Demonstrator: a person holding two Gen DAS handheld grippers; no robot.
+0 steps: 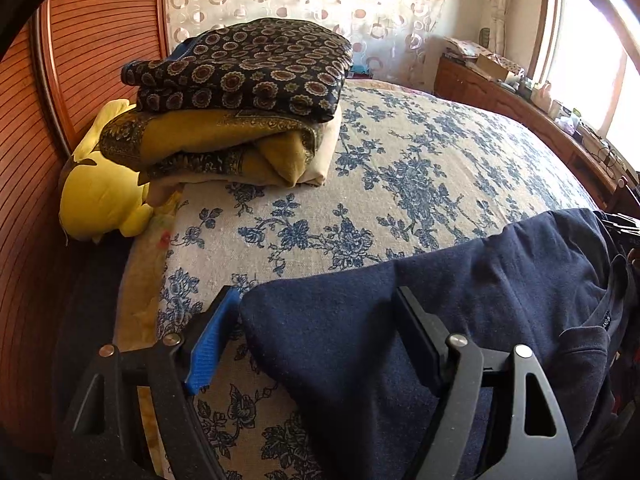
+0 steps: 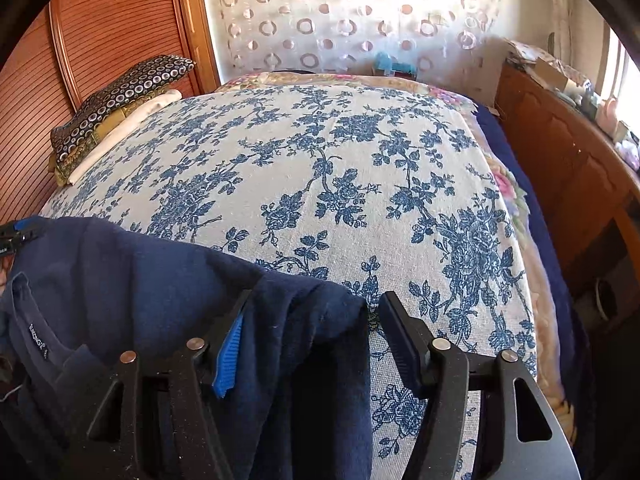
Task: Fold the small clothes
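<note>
Bright daylight glare from the window [image 1: 592,60], strong fisheye bending, dark corners.

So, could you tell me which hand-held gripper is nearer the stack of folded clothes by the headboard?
Left. The left hand-held gripper sits at the navy garment's end facing the stack; the right hand-held gripper is at the garment's far end.

The left gripper [image 1: 316,312] reaches toward twelve o'clock with its jaws spread wide, the blue-padded finger [image 1: 208,350] at nine o'clock. The right gripper [image 2: 314,314] points the same way, jaws likewise parted, its blue pad [image 2: 229,356] at nine o'clock.
</note>
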